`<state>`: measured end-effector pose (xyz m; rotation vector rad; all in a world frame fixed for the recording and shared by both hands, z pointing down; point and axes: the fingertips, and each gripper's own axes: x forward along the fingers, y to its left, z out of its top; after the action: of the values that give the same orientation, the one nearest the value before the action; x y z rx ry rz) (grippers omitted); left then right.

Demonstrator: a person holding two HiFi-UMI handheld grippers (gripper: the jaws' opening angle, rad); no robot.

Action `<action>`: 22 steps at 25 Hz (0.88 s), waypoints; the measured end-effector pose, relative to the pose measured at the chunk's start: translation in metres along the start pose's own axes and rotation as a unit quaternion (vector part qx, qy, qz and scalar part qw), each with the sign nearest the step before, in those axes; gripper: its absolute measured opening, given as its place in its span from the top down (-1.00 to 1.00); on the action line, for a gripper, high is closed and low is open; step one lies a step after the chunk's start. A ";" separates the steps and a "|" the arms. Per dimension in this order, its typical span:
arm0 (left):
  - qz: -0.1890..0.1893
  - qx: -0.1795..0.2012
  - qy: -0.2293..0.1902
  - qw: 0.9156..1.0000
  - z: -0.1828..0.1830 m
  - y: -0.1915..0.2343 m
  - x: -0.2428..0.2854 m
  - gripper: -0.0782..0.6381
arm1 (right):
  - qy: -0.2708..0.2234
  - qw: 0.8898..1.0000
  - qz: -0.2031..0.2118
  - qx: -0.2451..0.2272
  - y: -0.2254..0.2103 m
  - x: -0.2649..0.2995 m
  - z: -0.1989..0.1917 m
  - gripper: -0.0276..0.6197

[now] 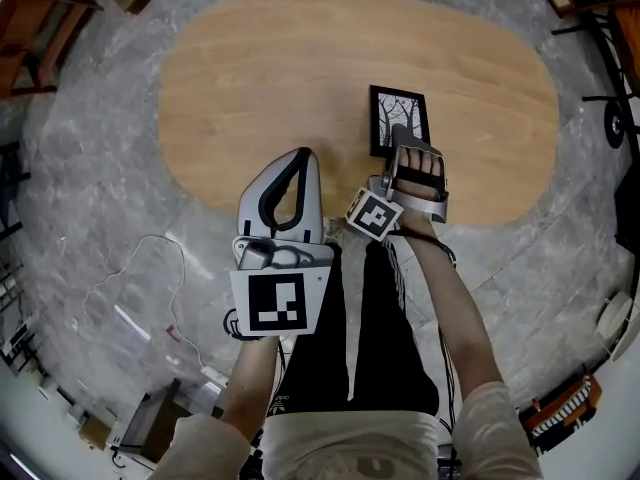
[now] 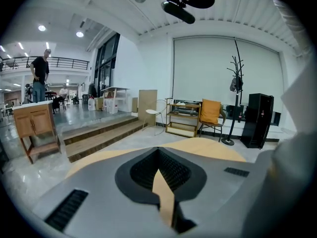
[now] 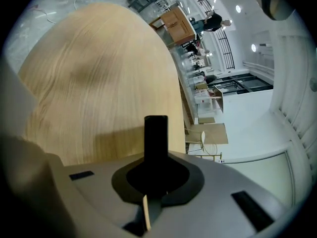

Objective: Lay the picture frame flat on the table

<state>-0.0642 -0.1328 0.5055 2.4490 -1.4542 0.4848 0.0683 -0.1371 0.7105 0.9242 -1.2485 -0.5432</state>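
A black picture frame (image 1: pixel 398 116) with a tree print shows its face upward over the near right part of the oval wooden table (image 1: pixel 280 78). My right gripper (image 1: pixel 405 140) is shut on the frame's near edge. In the right gripper view the frame (image 3: pixel 156 135) runs edge-on out from between the jaws, with its shadow on the table (image 3: pixel 99 83) beside it. Whether its far edge touches the wood I cannot tell. My left gripper (image 1: pixel 302 155) hangs at the table's front edge, left of the frame, shut and holding nothing (image 2: pixel 161 177).
White cables (image 1: pixel 150 268) lie on the marble floor at the left. Ahead in the left gripper view are wooden steps (image 2: pixel 99 135), a chair with an orange cushion (image 2: pixel 210 113) and a coat stand (image 2: pixel 237 83).
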 end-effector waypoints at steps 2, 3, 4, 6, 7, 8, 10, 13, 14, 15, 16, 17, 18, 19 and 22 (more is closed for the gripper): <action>-0.004 -0.001 0.004 1.000 -0.005 -0.001 0.000 0.76 | 0.001 1.000 0.007 -0.011 0.011 0.001 0.001 0.86; -0.005 -0.002 0.006 1.000 -0.006 0.000 0.000 0.76 | 0.001 1.000 0.013 -0.014 0.016 0.001 0.002 0.86; -0.005 -0.002 0.006 1.000 -0.007 0.000 0.000 0.76 | 0.001 1.000 0.020 -0.014 0.020 0.001 0.002 0.86; -0.006 -0.002 0.006 1.000 -0.006 0.000 0.002 0.76 | -0.005 0.999 0.035 -0.009 0.021 0.000 0.003 0.86; -0.007 -0.003 0.006 1.000 -0.005 0.000 0.002 0.76 | -0.009 0.999 0.039 -0.007 0.019 0.000 0.003 0.86; -0.007 -0.005 0.006 1.000 -0.004 0.000 0.002 0.76 | -0.015 0.999 0.043 -0.006 0.016 -0.001 0.003 0.85; -0.007 -0.008 0.007 1.000 -0.003 0.000 0.002 0.76 | -0.027 0.998 0.056 -0.005 0.014 -0.002 0.003 0.83; -0.009 -0.005 0.006 1.000 -0.004 0.001 0.003 0.76 | -0.035 0.992 0.121 0.009 0.033 -0.004 0.003 0.61; -0.008 -0.006 0.007 1.000 -0.005 0.002 0.003 0.76 | -0.036 0.988 0.150 0.011 0.043 -0.006 0.003 0.43; -0.009 -0.006 0.007 1.000 -0.006 0.002 0.003 0.76 | -0.039 0.984 0.173 0.010 0.050 -0.008 0.004 0.30; -0.009 -0.007 0.009 1.000 -0.007 0.002 0.002 0.76 | -0.042 0.981 0.187 0.008 0.054 -0.009 0.004 0.29; -0.010 -0.007 0.011 1.000 -0.007 0.002 0.002 0.76 | -0.046 0.979 0.197 0.007 0.055 -0.010 0.003 0.29; -0.011 -0.006 0.013 1.000 -0.007 0.002 0.002 0.76 | -0.048 0.977 0.209 0.007 0.055 -0.010 0.002 0.25; -0.011 -0.005 0.014 1.000 -0.008 0.002 0.002 0.76 | -0.051 0.973 0.224 0.006 0.055 -0.011 0.002 0.22; -0.010 -0.009 0.017 1.000 -0.010 0.001 0.003 0.76 | -0.062 0.959 0.278 0.000 0.059 -0.016 0.003 0.16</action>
<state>-0.0653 -0.1320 0.5160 2.4275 -1.4135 0.5043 0.0540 -0.0935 0.7508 0.5044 -1.5457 -0.1542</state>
